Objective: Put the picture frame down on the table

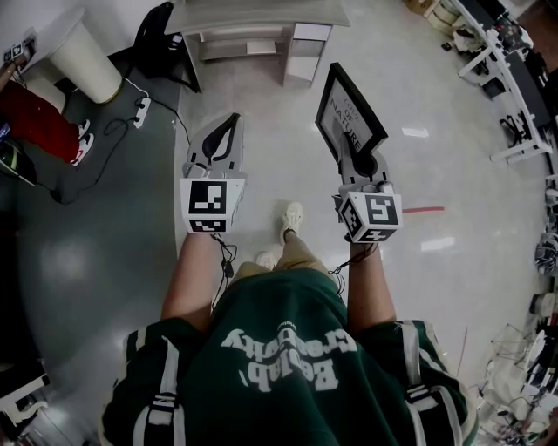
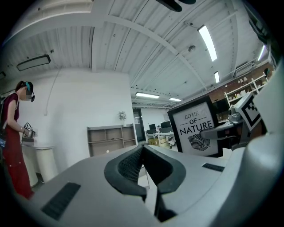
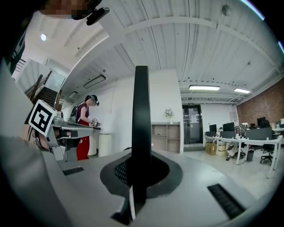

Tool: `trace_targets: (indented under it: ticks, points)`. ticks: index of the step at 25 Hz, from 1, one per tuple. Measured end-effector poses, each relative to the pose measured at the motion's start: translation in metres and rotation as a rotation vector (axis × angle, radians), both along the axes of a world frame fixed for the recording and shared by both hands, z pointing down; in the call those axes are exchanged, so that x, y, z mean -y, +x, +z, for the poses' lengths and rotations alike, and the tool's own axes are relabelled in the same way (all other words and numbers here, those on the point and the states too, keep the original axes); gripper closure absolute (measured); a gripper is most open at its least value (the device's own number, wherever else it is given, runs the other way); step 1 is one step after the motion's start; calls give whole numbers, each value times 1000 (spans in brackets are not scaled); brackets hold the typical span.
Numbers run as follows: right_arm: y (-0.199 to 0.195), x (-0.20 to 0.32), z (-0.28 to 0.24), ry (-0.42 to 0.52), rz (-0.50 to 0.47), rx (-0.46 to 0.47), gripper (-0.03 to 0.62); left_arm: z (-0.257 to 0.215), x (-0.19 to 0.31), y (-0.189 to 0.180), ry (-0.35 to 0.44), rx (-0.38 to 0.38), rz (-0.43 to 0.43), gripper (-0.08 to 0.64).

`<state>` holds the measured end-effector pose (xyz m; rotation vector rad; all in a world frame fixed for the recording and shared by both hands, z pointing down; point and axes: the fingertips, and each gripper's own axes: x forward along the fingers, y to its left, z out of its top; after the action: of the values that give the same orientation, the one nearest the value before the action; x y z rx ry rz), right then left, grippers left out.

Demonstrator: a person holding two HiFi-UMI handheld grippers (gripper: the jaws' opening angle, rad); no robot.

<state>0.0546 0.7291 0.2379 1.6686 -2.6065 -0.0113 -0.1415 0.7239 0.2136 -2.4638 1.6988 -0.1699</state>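
Black-rimmed and white-faced, the one rectangular picture frame (image 1: 347, 109) carries a leaf print and the words LOVE OF NATURE. Around it I count two grey handheld grippers, each with a square-marker cube. There is also one pale wooden bench with open shelves (image 1: 261, 13), one white cylindrical bin (image 1: 83, 61) and one other person in red clothes (image 1: 35, 122).

Both bare forearms reach forward from a green shirt, roughly side by side, above a glossy pale floor (image 1: 436, 174).

The left gripper (image 1: 232, 120) points toward the bench's near edge, closer to its left corner, and is well short of it. In the left gripper view its claw (image 2: 143, 147) is pressed together. The dark ribbed pads meet at the tip and nothing lies between them.

The right gripper (image 1: 362, 161) pinches the frame at its lower edge. In the right gripper view the frame (image 3: 141, 133) stands edge-on between the pads and rises straight up from the claw (image 3: 141, 170).

The frame is held in the air and tilted, in line with the bench's near right corner but well apart from it. It touches neither bench nor floor. Its printed face turns toward the left gripper, so the left gripper view shows the print (image 2: 197, 128) plainly.

The bin stands past the bench's left end, with the person in red just beside it.
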Motion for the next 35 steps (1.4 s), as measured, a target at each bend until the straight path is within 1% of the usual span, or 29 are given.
trace_targets:
  ticks: [3, 7, 15, 27, 31, 35]
  points:
    - [0, 20, 7, 3, -3, 5, 554, 6, 19, 3, 3, 7, 3, 541]
    - [2, 63, 2, 3, -6, 12, 554, -1, 63, 7, 1, 9, 9, 541]
    - [19, 169, -3, -1, -21, 17, 554, -8, 166, 26, -4, 22, 4, 541]
    - [51, 339, 1, -10, -88, 16, 554, -6, 333, 67, -1, 18, -24, 541]
    - [62, 388, -3, -3, -104, 27, 554, -9, 379, 81, 10, 26, -32, 541]
    - [70, 425, -2, -2, -115, 30, 554, -9, 415, 90, 15, 42, -44, 541]
